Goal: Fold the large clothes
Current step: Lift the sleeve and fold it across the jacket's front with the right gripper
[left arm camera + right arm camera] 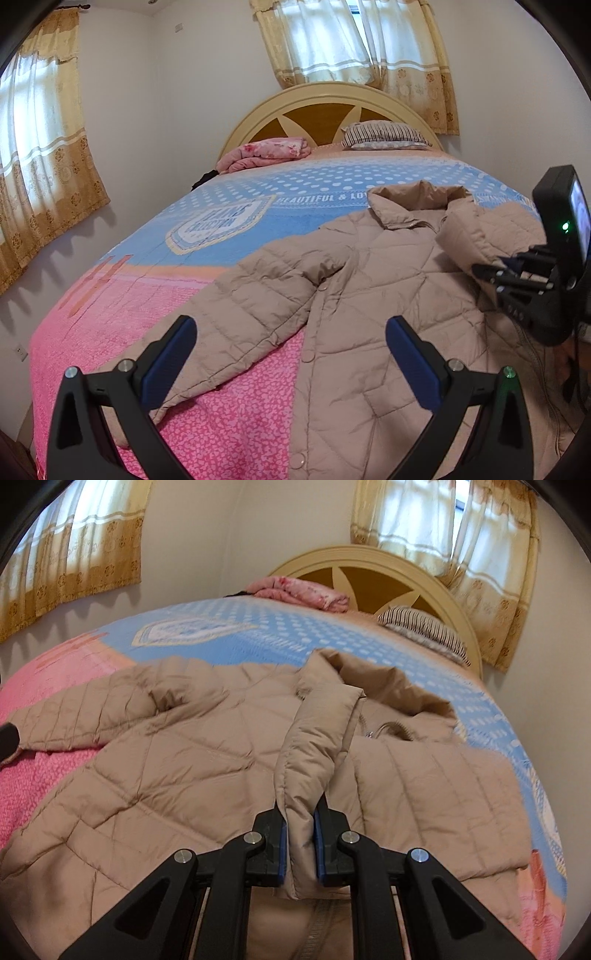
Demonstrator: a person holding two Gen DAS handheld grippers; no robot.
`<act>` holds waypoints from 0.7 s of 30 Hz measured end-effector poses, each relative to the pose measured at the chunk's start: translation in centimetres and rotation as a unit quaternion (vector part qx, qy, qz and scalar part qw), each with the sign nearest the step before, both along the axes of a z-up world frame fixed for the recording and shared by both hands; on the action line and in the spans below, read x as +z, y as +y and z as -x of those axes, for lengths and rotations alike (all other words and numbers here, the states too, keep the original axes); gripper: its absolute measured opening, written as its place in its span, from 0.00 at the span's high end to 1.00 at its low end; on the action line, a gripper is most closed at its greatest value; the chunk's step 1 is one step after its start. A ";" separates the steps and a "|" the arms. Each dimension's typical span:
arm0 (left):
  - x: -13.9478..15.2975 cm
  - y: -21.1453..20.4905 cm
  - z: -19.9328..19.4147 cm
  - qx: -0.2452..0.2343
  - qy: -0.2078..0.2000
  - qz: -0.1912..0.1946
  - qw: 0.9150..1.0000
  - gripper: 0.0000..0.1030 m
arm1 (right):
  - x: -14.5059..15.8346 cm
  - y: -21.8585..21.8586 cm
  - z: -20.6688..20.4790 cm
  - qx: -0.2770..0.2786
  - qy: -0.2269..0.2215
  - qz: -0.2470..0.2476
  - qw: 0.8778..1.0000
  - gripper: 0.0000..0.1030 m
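A beige quilted puffer jacket (369, 295) lies front-up on the bed, collar toward the headboard, one sleeve (236, 325) spread out to the left. My left gripper (291, 354) hovers open above the jacket's lower front and the pink cover, nothing between its fingers. My right gripper (300, 830) is shut on the cuff end of the jacket's other sleeve (314, 746), which is folded across the jacket's chest (166, 768). In the left wrist view the right gripper (487, 271) shows at the right edge over that folded sleeve (476, 229).
The bed cover (184, 229) is pink near me and blue with white dots farther off. A folded pink blanket (266, 151) and a striped pillow (384, 134) lie by the cream headboard (325, 96). Curtained windows and walls close in on the left and behind.
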State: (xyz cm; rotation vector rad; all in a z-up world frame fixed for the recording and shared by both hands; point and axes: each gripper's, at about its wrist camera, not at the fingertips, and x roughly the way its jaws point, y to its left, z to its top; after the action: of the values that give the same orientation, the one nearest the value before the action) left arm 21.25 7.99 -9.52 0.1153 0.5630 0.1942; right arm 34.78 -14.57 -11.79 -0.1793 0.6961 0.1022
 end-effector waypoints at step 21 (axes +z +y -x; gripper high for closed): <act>3.3 0.6 -3.0 0.049 -0.015 0.029 0.998 0.00 | 2.0 -2.2 5.4 0.056 0.039 -0.135 0.989 0.52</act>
State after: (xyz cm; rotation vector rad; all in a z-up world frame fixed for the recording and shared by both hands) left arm 24.24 8.55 -6.25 0.0279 0.5452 0.2733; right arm 29.34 -16.81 -9.83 0.0456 0.7435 0.3095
